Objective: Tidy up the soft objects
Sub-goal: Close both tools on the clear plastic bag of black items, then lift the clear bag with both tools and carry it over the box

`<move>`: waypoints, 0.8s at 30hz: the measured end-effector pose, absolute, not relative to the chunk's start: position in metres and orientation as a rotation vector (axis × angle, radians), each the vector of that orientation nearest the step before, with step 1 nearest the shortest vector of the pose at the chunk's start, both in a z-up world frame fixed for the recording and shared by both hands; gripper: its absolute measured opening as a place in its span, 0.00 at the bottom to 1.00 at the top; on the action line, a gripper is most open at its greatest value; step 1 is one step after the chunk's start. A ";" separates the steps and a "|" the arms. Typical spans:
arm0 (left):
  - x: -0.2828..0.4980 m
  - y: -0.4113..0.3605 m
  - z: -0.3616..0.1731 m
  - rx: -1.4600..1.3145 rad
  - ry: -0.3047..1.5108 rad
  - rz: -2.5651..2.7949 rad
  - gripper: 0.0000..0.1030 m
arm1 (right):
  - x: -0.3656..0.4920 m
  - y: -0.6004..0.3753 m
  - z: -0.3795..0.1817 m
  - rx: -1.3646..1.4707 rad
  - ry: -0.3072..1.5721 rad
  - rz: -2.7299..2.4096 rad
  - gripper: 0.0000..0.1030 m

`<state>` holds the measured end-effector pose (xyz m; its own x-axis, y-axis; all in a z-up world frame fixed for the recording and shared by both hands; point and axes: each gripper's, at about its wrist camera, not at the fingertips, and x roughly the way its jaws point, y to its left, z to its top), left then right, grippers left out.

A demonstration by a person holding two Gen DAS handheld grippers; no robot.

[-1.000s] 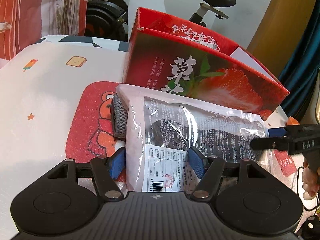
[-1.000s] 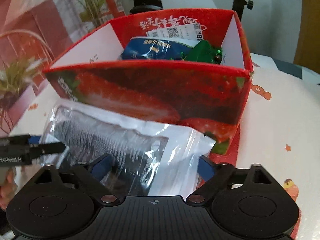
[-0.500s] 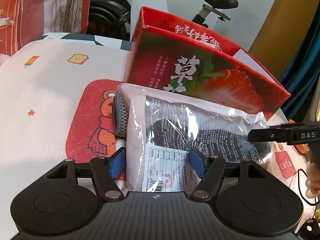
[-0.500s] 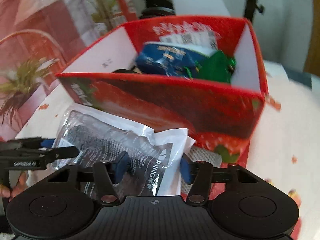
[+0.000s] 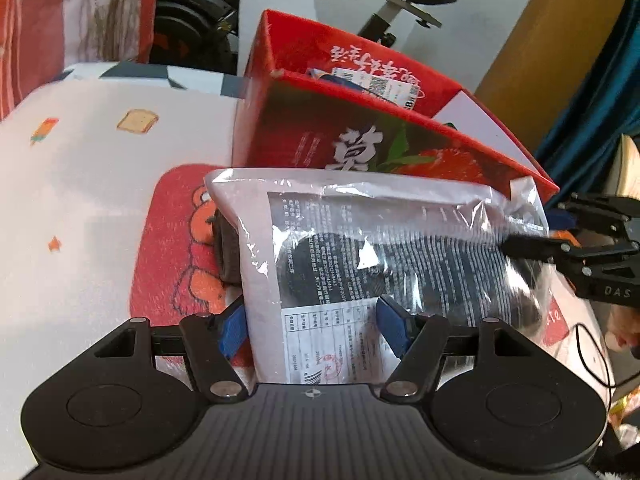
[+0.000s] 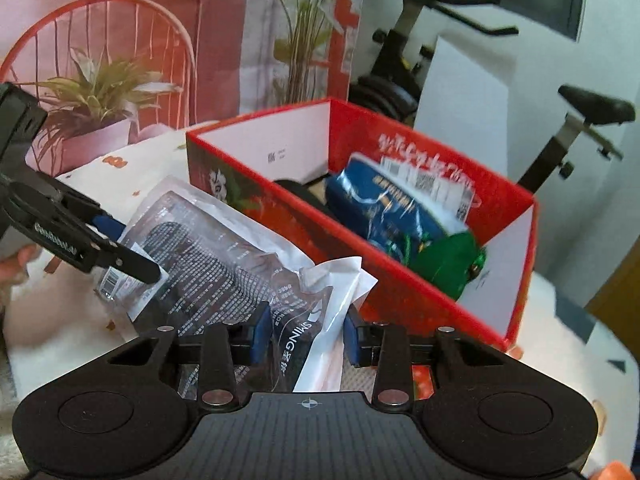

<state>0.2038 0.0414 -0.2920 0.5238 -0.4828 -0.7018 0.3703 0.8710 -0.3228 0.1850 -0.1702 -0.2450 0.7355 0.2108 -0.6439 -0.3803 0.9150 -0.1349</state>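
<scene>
In the left wrist view, the left gripper grasps the near end of a clear plastic packet holding dark fabric, its blue pads against the packet's two edges, jaws easing inward. The packet lies in front of the red strawberry box, above a red bear mat on the worktop. In the right wrist view, the right gripper has the packet's other end bunched between its jaws, which are closing on it. The box holds a blue pouch and a green bag.
</scene>
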 end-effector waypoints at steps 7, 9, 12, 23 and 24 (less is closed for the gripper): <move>0.213 0.051 -0.264 -0.159 0.847 -0.511 0.66 | 0.173 -0.166 -0.246 -0.369 0.627 0.325 0.33; 0.217 0.056 -0.258 -0.181 0.831 -0.498 0.66 | 0.169 -0.164 -0.247 -0.392 0.614 0.323 0.33; 0.226 0.055 -0.254 -0.180 0.823 -0.487 0.63 | 0.167 -0.163 -0.249 -0.398 0.604 0.321 0.33; 0.220 0.044 -0.255 -0.108 0.834 -0.522 0.36 | 0.159 -0.171 -0.242 -0.341 0.582 0.301 0.33; 0.219 0.046 -0.253 -0.109 0.832 -0.522 0.35 | 0.158 -0.171 -0.239 -0.333 0.575 0.303 0.33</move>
<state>0.2187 0.0459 -0.2534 0.5552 -0.4830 -0.6771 0.3996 0.8689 -0.2921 0.1578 -0.1706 -0.2389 0.7977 0.1855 -0.5738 -0.3688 0.9029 -0.2209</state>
